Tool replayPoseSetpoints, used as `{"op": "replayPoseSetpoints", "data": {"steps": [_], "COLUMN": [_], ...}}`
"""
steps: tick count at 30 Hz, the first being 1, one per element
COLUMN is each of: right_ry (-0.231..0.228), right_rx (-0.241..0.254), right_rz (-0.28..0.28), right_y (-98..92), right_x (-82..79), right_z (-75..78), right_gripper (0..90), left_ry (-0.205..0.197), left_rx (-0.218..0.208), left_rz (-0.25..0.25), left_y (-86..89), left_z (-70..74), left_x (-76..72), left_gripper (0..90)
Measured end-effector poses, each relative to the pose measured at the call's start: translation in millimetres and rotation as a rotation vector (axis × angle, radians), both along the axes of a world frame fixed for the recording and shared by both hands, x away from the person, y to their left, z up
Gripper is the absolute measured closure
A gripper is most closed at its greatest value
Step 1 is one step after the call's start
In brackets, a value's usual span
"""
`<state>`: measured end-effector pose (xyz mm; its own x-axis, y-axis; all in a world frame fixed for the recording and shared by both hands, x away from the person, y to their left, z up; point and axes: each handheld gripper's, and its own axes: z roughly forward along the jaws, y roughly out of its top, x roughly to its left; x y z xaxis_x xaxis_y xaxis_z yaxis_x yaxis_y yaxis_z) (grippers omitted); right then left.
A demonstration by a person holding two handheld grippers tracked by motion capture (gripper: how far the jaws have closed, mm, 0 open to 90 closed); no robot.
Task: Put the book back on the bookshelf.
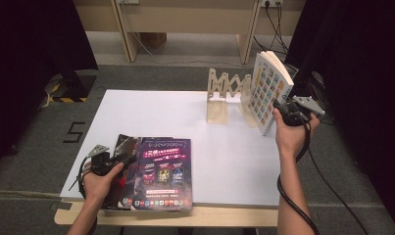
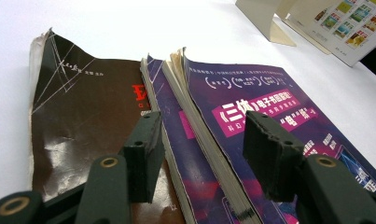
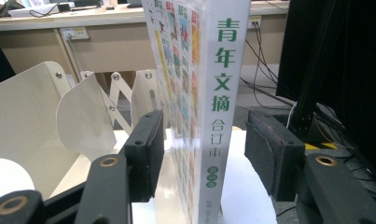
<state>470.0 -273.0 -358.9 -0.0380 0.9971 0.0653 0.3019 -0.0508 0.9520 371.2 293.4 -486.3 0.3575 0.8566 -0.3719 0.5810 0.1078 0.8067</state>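
Where seen from the right claw (image 3: pixel 199 154), green lettering on white book spine (image 3: pixel 220 93).

Grey floor (image 1: pixel 33 147), wooden bench (image 1: pixel 185 19) behind

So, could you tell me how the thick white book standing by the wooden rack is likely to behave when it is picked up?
The white book looks thick, so probably heavy for a paperback. Its glossy cover may slip between the pads. It stands on end, leaning near the wooden rack, so it could tip if nudged. The right hand-held gripper straddles its spine with the jaws apart.
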Motion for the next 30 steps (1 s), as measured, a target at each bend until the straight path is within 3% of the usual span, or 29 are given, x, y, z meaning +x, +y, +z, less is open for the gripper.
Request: {"op": "replayPoseSetpoints", "data": {"steps": [19, 30], "right_ry": [0.014, 0.045], "right_rx": [0.01, 0.021], "right_rz": [-0.01, 0.014], "right_y": [9.9, 23.0], "right_x": [-27.2, -48.9], "right_z": [-7.2, -15.1], "right_gripper": [50.0, 52.5], "left_ry": [0.017, 0.039], "left_rx": [0.016, 0.025], "left_rz": [-0.017, -0.032], "left_y": [-5.2, -10.8], "left_z": [0.7, 0.9], "left_x": [0.9, 7.3], "left_gripper": [47.0, 47.4]}}
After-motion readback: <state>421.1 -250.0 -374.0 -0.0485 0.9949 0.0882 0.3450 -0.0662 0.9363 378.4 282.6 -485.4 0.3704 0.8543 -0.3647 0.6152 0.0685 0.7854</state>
